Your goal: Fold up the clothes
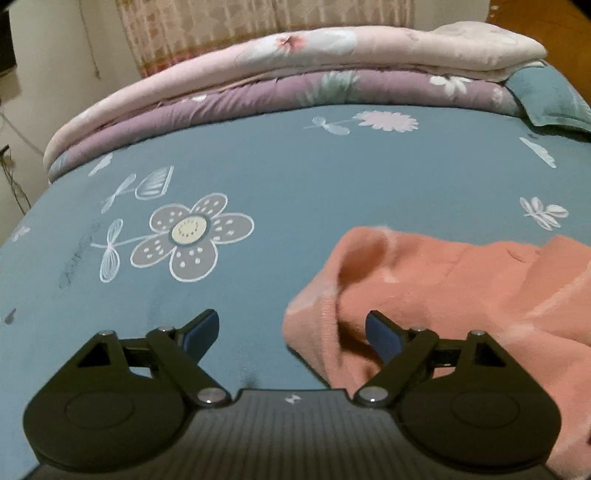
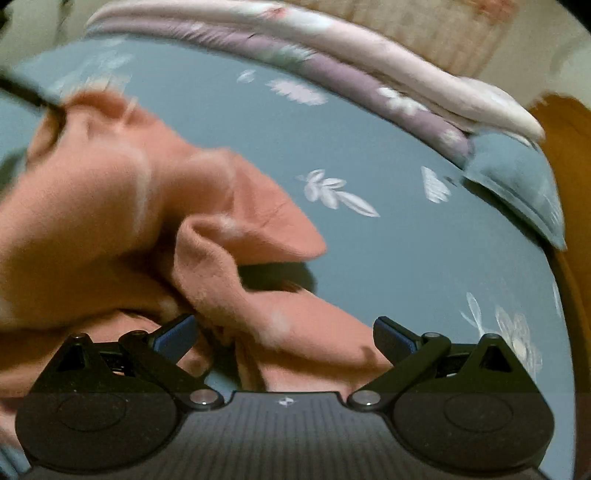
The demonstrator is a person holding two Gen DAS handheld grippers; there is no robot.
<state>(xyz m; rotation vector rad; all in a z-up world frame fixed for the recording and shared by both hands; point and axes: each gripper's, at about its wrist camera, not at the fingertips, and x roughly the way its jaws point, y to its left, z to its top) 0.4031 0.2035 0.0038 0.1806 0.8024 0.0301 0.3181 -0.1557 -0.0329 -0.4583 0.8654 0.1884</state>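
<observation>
A salmon-pink garment [image 1: 443, 291] lies crumpled on a blue floral bed sheet [image 1: 295, 177]. In the left wrist view my left gripper [image 1: 291, 334] is open over the garment's left edge; its right blue pad [image 1: 382, 338] is above the cloth, its left pad over bare sheet. In the right wrist view the same garment [image 2: 110, 206] fills the left side, with a raised fold [image 2: 236, 295] running down between the fingers of my right gripper [image 2: 286, 338], which stands open just above it. Neither pair of pads presses on cloth. This view is blurred.
Folded quilts, pink over purple [image 1: 295, 70], are stacked along the far side of the bed. A blue pillow [image 1: 550, 96] lies at the far right corner. A curtain [image 1: 258, 22] hangs behind. A dark object [image 2: 29, 92] shows at the left of the right wrist view.
</observation>
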